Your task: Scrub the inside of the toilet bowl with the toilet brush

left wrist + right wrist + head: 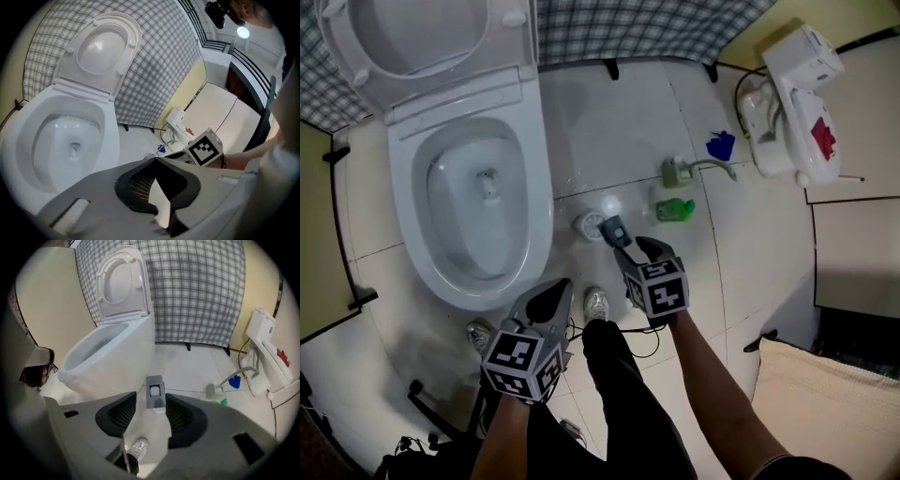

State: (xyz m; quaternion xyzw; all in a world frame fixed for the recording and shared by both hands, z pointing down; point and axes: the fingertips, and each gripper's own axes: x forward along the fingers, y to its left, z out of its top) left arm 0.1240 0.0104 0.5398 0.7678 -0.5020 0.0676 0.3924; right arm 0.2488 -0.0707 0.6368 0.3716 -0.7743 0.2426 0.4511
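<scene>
The white toilet [540,220] stands at the left with its lid [431,33] raised and its bowl [464,225] open to view. The toilet brush's grey handle [614,230] rises from the floor just right of the bowl. Its squared end [155,391] sits between the jaws of my right gripper [628,242], which are open, with a gap on the handle's left side. My left gripper [561,289] hangs in front of the bowl's near rim, shut and holding nothing. In the left gripper view the bowl [70,140] lies ahead to the left.
A green bottle [675,209], a small grey-green fitting with a hose [679,172] and a blue object [721,145] lie on the tiles to the right. A white appliance [792,103] leans at the far right. The person's shoes [596,302] stand near the bowl.
</scene>
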